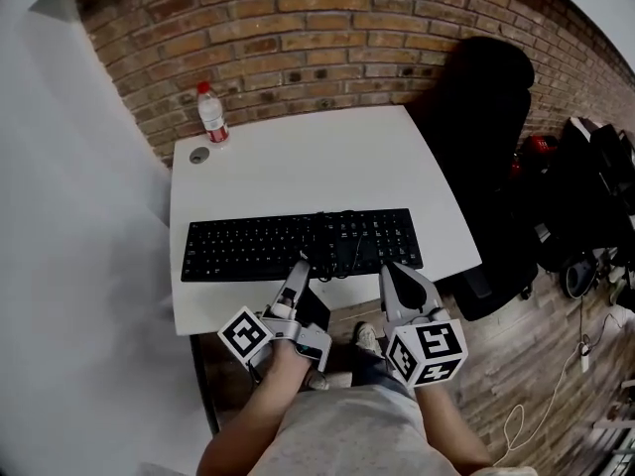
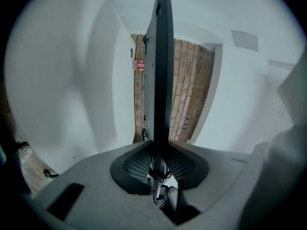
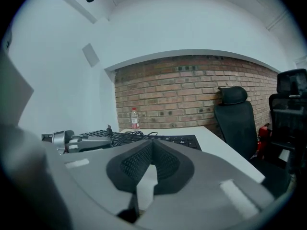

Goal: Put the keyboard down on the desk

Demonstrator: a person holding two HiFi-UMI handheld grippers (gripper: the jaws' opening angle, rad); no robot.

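Note:
The black keyboard [image 1: 298,244] lies flat along the front half of the white desk [image 1: 298,157], with its cable [image 1: 342,236] coiled on top. My left gripper [image 1: 301,264] is shut on the keyboard's near edge. In the left gripper view the keyboard [image 2: 160,71] runs edge-on between the pads [image 2: 139,164], which press on it. My right gripper [image 1: 395,271] sits just right of it at the keyboard's front edge. Its jaws are shut with nothing between them, and in the right gripper view [image 3: 152,145] the keyboard [image 3: 182,139] lies just beyond the tips.
A water bottle [image 1: 211,113] stands at the desk's far left corner beside a round cable grommet [image 1: 199,155]. A brick wall backs the desk. A black office chair [image 1: 486,137] stands to the right, with bags and cables on the floor beyond.

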